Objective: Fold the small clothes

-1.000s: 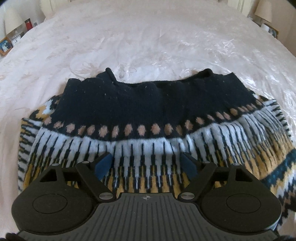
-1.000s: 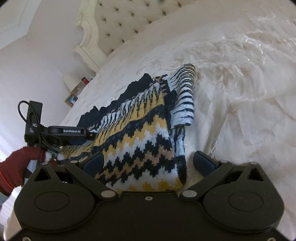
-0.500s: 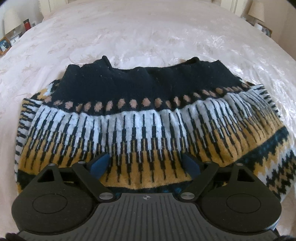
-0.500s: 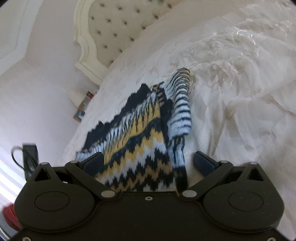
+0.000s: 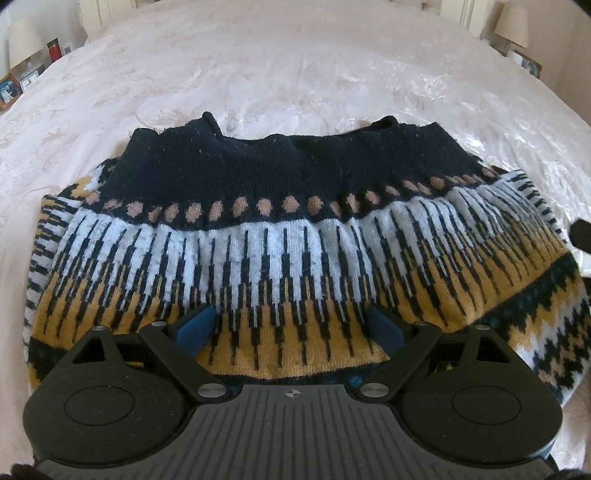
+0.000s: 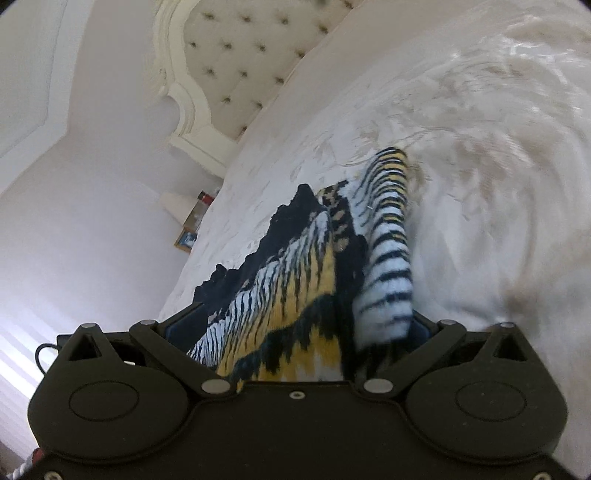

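Note:
A patterned knit sweater [image 5: 280, 236], navy at its far edge with white, mustard and black bands, lies folded on a white bedspread [image 5: 295, 66]. My left gripper [image 5: 290, 328] is open just above the sweater's near mustard band, with its blue pads [image 5: 194, 326] spread wide. My right gripper [image 6: 295, 332] is open at the sweater's side [image 6: 295, 288], with the folded edge and a striped sleeve [image 6: 388, 266] bunched between its jaws. The right pads are mostly hidden by the knit.
A tufted cream headboard [image 6: 240, 62] stands at the bed's head. Bedside tables with a lamp [image 5: 22, 44], framed photos [image 5: 9, 90] and a red jar [image 5: 54, 48] sit at the far left, and another lamp [image 5: 511, 26] at the far right.
The left gripper has drawn back toward the sweater's near edge. The right gripper has pushed in and tilted, so the sweater's side now fills the gap between its fingers.

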